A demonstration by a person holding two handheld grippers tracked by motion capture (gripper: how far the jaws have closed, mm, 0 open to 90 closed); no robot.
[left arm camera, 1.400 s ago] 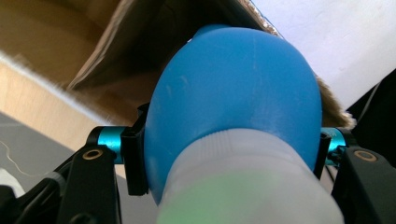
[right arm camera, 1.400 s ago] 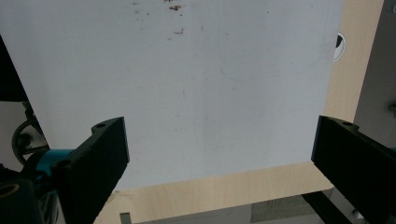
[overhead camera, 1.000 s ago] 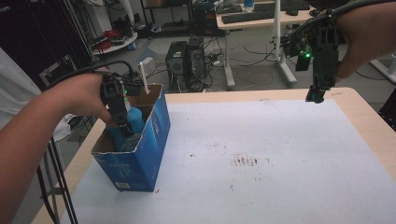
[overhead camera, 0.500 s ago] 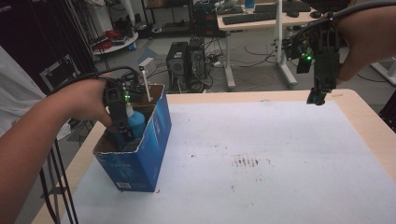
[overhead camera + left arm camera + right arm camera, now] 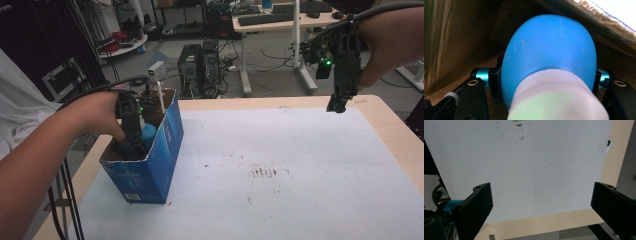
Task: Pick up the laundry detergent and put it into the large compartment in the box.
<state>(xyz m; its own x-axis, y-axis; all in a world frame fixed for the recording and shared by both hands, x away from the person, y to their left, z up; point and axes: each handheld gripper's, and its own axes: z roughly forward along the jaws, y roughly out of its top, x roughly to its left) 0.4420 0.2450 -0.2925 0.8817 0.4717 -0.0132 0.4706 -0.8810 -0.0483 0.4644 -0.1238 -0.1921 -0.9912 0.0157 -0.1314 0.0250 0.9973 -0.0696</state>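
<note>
Left gripper (image 5: 134, 142), inside the open blue cardboard box (image 5: 150, 165) at the table's left edge, clamps a blue-and-white rounded plastic bottle (image 5: 549, 65); right gripper (image 5: 541, 207) hovers, jaws wide and empty, above the white table sheet (image 5: 280, 165).

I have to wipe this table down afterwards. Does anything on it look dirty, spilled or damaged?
Yes. A patch of small brown specks and smears marks the white table cover near its middle, with a few stray specks around it. The blue cardboard box at the left has a ragged, torn top edge. Nothing looks spilled or wet.
</note>
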